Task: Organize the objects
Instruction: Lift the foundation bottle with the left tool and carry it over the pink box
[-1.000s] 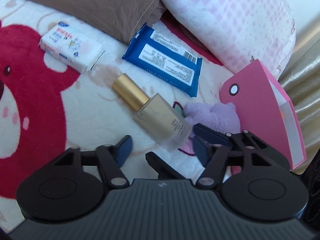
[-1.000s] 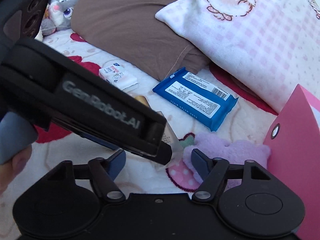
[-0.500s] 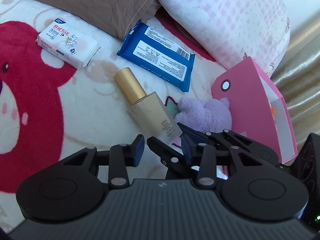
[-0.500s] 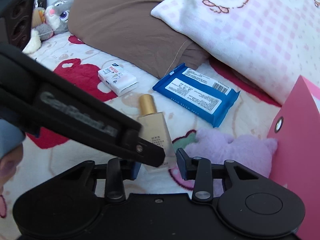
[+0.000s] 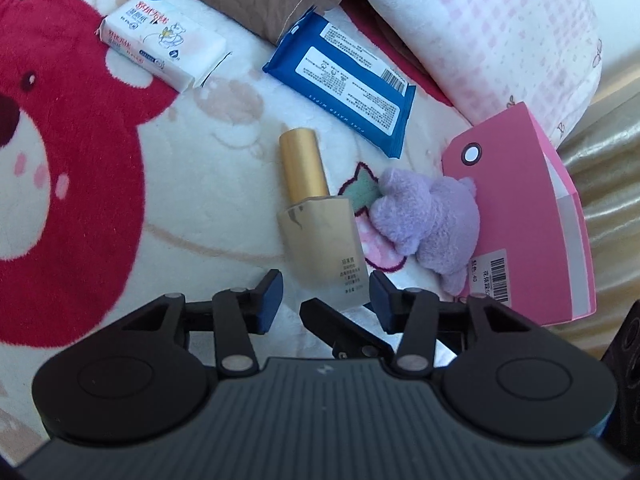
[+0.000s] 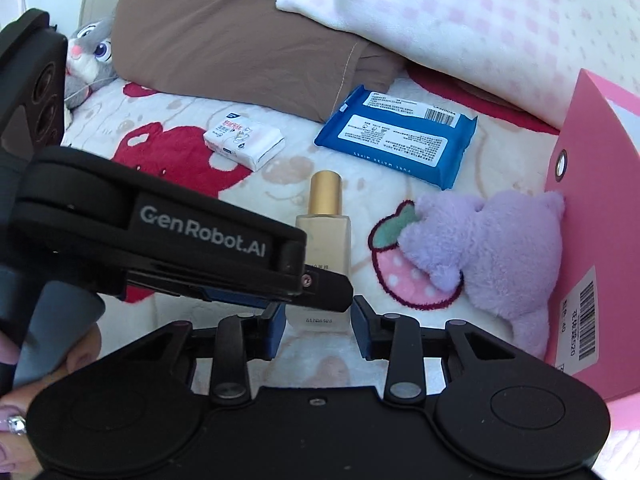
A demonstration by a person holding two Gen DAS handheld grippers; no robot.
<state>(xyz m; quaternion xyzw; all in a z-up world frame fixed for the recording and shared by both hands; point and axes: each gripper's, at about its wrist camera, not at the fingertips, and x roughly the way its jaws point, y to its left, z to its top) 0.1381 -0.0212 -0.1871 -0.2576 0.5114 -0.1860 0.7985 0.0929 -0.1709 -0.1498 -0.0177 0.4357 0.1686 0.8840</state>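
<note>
A cream bottle with a gold cap (image 5: 316, 216) lies on the patterned blanket (image 5: 160, 184); it also shows in the right wrist view (image 6: 325, 232). My right gripper (image 6: 318, 328) has its blue pads on either side of the bottle's base and looks shut on it. My left gripper (image 5: 326, 300) is open, just short of the bottle's base. A purple plush toy (image 5: 432, 220) lies right of the bottle against a pink paper bag (image 5: 528, 216). A blue wipes pack (image 5: 344, 80) and a white tissue pack (image 5: 160, 48) lie farther back.
A brown pillow (image 6: 240, 28) and a pink checked pillow (image 6: 500, 12) lie at the back. A grey rabbit plush (image 6: 90, 56) sits at the far left. The left gripper's body (image 6: 160, 236) crosses the right wrist view.
The right gripper's jaws have closed in around the bottle's base. The bottle has turned to point straight away. The left gripper's jaws narrowed, then reopened partly, now straddling the bottle's base.
</note>
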